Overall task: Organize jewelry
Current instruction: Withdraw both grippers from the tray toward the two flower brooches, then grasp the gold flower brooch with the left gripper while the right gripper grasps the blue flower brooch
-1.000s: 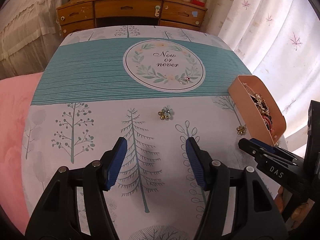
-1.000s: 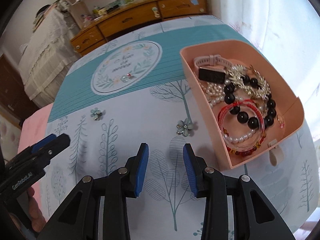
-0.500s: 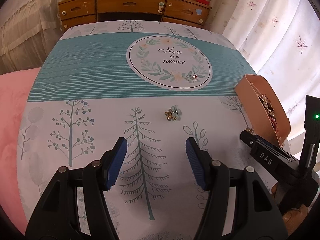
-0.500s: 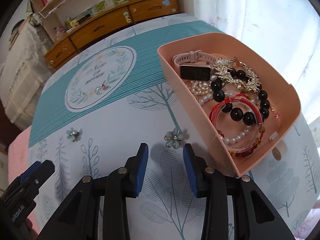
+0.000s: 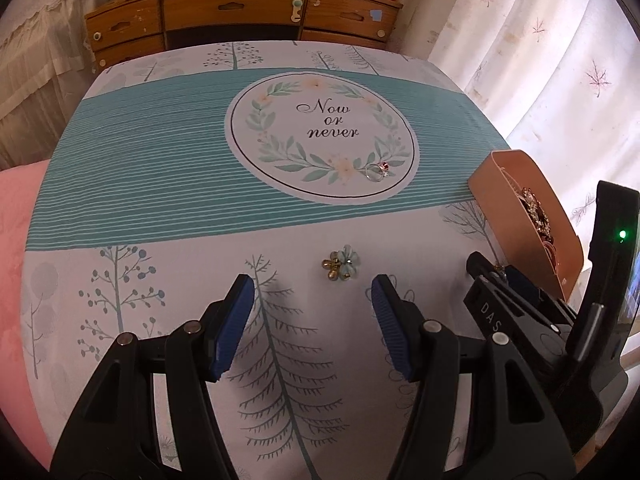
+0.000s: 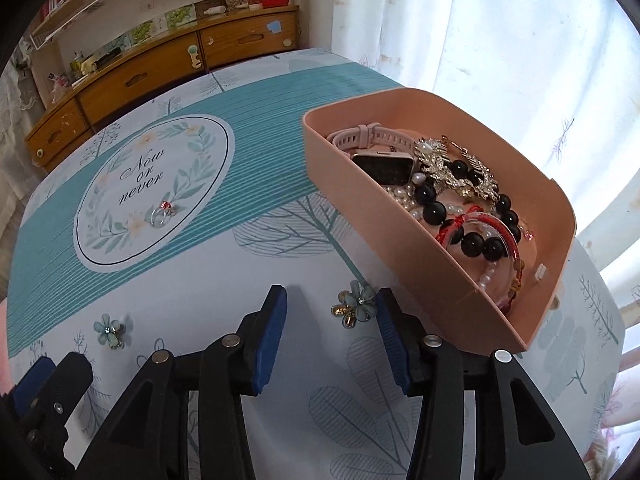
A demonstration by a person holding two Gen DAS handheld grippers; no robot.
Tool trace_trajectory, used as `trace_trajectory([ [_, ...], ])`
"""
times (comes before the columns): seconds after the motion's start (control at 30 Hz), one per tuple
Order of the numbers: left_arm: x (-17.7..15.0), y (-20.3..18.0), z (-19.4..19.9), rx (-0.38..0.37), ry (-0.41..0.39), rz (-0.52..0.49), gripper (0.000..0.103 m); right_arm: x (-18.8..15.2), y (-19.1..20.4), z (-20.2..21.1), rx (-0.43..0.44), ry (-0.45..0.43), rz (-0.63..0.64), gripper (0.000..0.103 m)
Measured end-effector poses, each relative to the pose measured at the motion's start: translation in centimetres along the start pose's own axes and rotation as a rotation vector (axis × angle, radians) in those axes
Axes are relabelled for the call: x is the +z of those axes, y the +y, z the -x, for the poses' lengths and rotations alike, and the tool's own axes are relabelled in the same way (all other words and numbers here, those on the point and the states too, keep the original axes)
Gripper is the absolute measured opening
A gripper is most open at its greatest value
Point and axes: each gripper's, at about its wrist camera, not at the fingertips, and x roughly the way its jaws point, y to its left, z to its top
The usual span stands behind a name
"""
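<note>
A pink box [image 6: 420, 256] on the table's right holds a watch, beads and bracelets; it also shows in the left wrist view [image 5: 516, 216]. A teal flower earring [image 6: 356, 307] lies just ahead of my open right gripper [image 6: 330, 320], close to its right finger. A second flower earring [image 5: 341, 267] lies just ahead of my open left gripper [image 5: 312, 300]; it shows in the right wrist view [image 6: 110, 330] too. A silver ring with a red stone [image 5: 378, 170] lies on the round print, also in the right wrist view [image 6: 162, 212].
The table has a tree-print cloth with a teal band [image 5: 160, 160]. A wooden dresser [image 5: 240, 12] stands beyond the far edge. Curtains [image 6: 500, 40] hang at the right. Pink bedding [image 5: 16, 240] lies at the left.
Both grippers have moved forward and lower toward the flower earrings. The right gripper's jaws have opened wider. The jewelry on the cloth has not moved.
</note>
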Motion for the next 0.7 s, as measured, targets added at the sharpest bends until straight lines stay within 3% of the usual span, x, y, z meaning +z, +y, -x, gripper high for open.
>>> trace_trajectory([
  [0.13,0.3,-0.7,-0.9,-0.023,0.009,-0.029,0.058,0.0,0.3,0.2,0.033,-0.012,0.051,0.020],
  [0.27,0.6,-1.2,-1.5,-0.017,-0.004,-0.060,0.058,-0.1,0.1,0.2,0.070,-0.015,0.087,0.019],
  [0.47,0.6,-1.7,-2.5,-0.010,-0.002,-0.088,0.036,-0.2,-2.6,0.5,0.267,0.021,0.101,0.014],
  [0.63,0.5,-2.0,-3.2,0.002,-0.002,-0.099,0.017,-0.5,-4.3,0.9,0.361,0.037,0.124,0.014],
  [0.7,0.5,-2.0,-3.0,0.003,-0.014,-0.103,0.015,-0.6,-4.7,1.5,0.388,0.029,0.128,0.014],
])
